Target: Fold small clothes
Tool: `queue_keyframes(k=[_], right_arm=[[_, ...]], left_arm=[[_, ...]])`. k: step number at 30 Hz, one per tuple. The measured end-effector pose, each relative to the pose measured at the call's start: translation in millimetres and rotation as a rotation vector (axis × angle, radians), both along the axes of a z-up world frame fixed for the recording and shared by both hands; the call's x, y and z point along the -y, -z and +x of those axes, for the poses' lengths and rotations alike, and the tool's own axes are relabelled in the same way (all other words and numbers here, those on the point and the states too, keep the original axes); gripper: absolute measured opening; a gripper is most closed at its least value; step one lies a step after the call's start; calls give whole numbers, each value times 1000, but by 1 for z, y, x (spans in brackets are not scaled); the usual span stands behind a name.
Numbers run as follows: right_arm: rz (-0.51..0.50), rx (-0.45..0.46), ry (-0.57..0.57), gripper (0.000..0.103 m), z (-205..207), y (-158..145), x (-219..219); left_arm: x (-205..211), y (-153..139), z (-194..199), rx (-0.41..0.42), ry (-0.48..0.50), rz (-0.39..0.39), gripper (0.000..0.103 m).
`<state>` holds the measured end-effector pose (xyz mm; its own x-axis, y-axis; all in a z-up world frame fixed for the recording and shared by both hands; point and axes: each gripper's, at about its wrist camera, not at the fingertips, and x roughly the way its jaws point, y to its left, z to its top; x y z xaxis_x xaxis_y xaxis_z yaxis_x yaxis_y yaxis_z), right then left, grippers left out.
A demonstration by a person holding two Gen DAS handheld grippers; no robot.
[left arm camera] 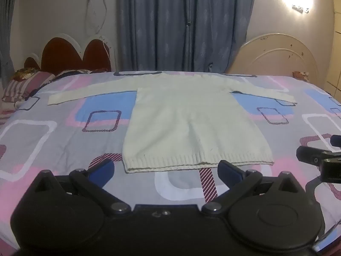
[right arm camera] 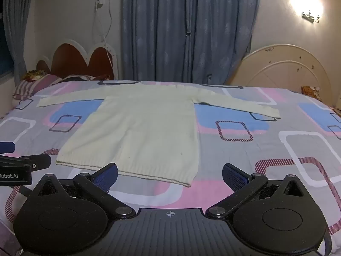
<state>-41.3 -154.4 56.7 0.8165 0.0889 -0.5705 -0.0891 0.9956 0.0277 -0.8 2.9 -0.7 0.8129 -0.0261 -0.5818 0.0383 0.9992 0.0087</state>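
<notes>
At the bottom of the left wrist view, the left gripper (left arm camera: 166, 169) is hovering with its blue-padded fingers (left arm camera: 102, 168) spread wide and gripping nothing, just short of the ribbed hem of the cream knitted long-sleeved sweater (left arm camera: 191, 119). In the right wrist view the right gripper (right arm camera: 169, 175) is likewise standing spread apart and empty, the hem's right corner lying between its pads. The sweater is lying flat mid-frame, sleeves stretched out, on the grey, pink and blue patterned bedspread (left arm camera: 53, 132). Beyond, blue curtains (left arm camera: 181, 25) are hanging at the upper centre.
</notes>
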Motion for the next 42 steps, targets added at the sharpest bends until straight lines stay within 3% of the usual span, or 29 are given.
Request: queue_keyframes(k=[42], right_arm=[[3,-3,-8,103,8,1,-5]], left_arm=[[1,3,6,-19,-25,36,103]])
